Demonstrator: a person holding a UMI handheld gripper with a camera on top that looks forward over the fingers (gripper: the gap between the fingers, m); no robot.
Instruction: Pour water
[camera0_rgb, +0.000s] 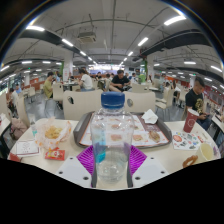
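- Water bottle (112, 135), clear with a blue cap, stands upright between my fingers.
- My gripper (112, 160) is clamped on it, purple pads (88, 158) pressing both sides.
- Beyond it lies a tray (90, 124) with dishes on the white table (70, 168).

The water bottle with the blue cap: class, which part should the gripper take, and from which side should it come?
Grip the water bottle around its clear straight body, below the blue cap, coming level from the near side. It stands upright on the table, already between the gripper fingers; I cannot tell whether they press it. The cap is probably too narrow for a steady pour.
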